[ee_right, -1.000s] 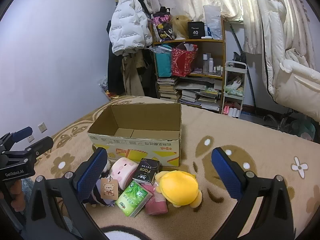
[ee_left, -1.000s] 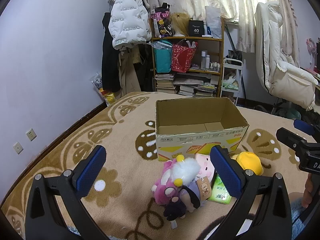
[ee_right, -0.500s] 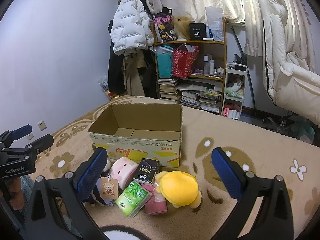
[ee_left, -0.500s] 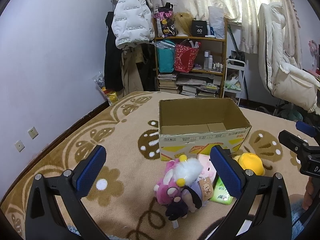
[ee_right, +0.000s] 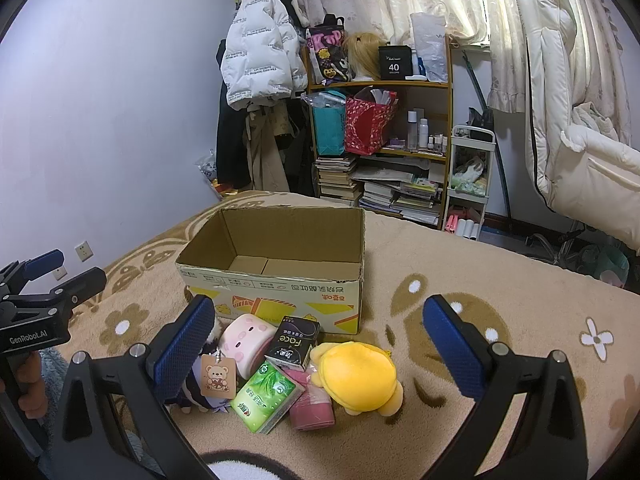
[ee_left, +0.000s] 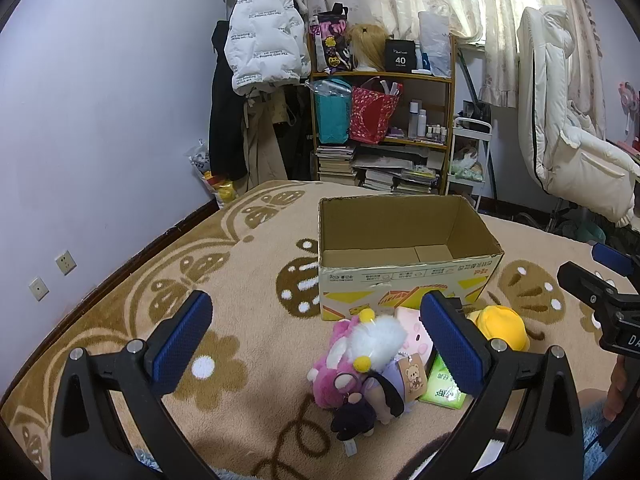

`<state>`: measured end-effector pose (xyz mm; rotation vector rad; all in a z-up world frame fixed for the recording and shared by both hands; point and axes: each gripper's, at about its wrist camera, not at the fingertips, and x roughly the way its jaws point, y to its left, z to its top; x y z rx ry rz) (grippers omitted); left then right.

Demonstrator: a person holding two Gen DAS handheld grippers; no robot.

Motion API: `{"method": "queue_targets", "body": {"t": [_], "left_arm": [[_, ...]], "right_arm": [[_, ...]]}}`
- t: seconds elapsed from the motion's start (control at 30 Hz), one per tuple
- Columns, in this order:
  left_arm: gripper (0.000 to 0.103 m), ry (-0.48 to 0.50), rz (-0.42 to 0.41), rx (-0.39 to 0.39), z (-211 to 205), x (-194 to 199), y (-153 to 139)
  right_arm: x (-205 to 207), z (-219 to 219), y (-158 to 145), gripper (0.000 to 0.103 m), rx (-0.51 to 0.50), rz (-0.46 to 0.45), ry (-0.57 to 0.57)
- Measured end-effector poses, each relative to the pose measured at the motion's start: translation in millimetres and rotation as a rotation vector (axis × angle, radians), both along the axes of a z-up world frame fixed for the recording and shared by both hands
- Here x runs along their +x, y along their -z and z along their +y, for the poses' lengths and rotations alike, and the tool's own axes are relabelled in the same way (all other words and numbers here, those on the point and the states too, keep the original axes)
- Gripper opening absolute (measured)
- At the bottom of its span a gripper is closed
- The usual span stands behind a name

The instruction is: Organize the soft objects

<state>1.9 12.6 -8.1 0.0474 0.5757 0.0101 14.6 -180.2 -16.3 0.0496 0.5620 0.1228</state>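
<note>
An open, empty cardboard box (ee_left: pixel 404 264) (ee_right: pixel 276 280) stands on the beige rug. In front of it lies a heap of soft things: a pink and white plush (ee_left: pixel 360 352), a small dark doll (ee_left: pixel 354 420), a pink pig plush (ee_right: pixel 246 338), a yellow turtle plush (ee_right: pixel 358 376) (ee_left: pixel 500 326), a green tissue pack (ee_right: pixel 268 396) (ee_left: pixel 442 390), a black tissue pack (ee_right: pixel 294 344) and a pink pack (ee_right: pixel 312 404). My left gripper (ee_left: pixel 316 344) is open and empty, above the heap's left side. My right gripper (ee_right: pixel 320 344) is open and empty, above the heap's right side.
A cluttered wooden shelf (ee_left: pixel 384 128) with bags, bottles and books stands behind the rug, with hanging coats (ee_left: pixel 260 60) to its left. A padded white chair (ee_right: pixel 580 152) is at the right. Wall sockets (ee_left: pixel 64 262) sit low on the left wall.
Both views have drifted slightly; the box and heap sit a little lower and more to the right in the left wrist view. Both grippers remain open and empty.
</note>
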Motion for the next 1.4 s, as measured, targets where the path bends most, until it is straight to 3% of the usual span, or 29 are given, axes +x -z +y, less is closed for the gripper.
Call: {"method": "queue_targets", "body": {"t": [0.57, 0.77, 1.13, 1.4], "left_arm": [[0.103, -0.005, 0.021, 0.006, 2, 4, 4], [0.103, 0.004, 0.082, 0.029, -4, 14, 6], [0.103, 0.046, 0.244, 0.047, -15, 53, 17], [0.103, 0.044, 0.301, 0.055, -15, 80, 30]], "right_arm": [[0, -2, 0, 0.103, -0.005, -0.002, -0.006], [1, -4, 1, 0.103, 0.007, 0.006, 0.009], [33, -31, 23, 0.103, 0.112, 0.171, 0.074], [56, -44, 41, 0.103, 0.222, 0.252, 0.103]]}}
